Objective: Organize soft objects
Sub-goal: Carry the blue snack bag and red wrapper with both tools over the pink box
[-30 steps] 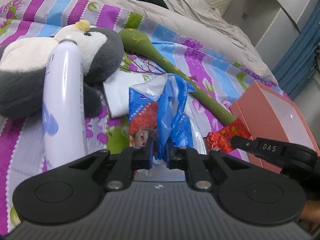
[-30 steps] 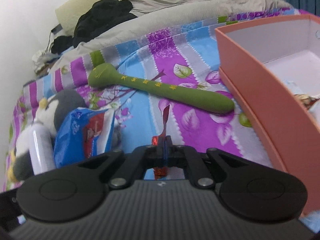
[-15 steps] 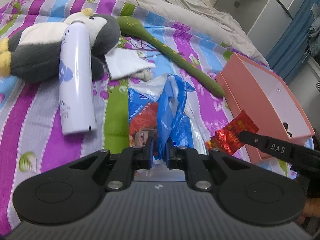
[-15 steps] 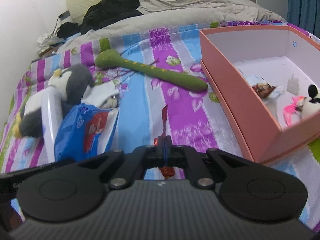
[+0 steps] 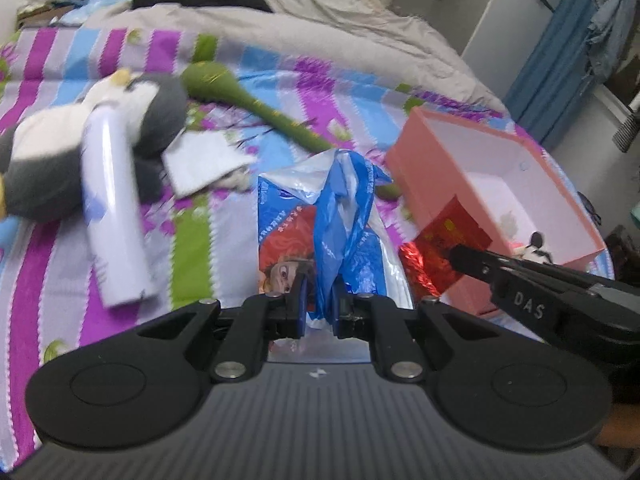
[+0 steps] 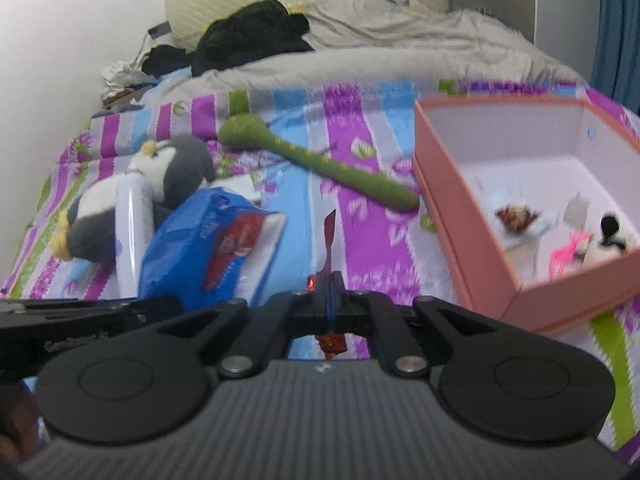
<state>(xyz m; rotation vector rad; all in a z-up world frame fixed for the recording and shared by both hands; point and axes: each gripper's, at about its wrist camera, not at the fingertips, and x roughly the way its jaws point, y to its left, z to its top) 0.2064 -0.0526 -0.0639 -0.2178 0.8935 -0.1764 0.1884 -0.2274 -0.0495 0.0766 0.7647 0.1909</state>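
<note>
Blue plastic of the tissue pack is pinched in my left tongs; my right tongs are clamped on the red foil packet. Both hang above the bed, with the pink box ahead to the right. I should clear its rim before releasing. Compared with a second ago, both sit higher and the box interior shows.

Light: even, soft indoor, no hard shadows | Glare: streak along white bottle | Blur: motion smear on bottle, penguin toy, pink box | Distortion: fisheye bending toward frame edges, corners dark
</note>
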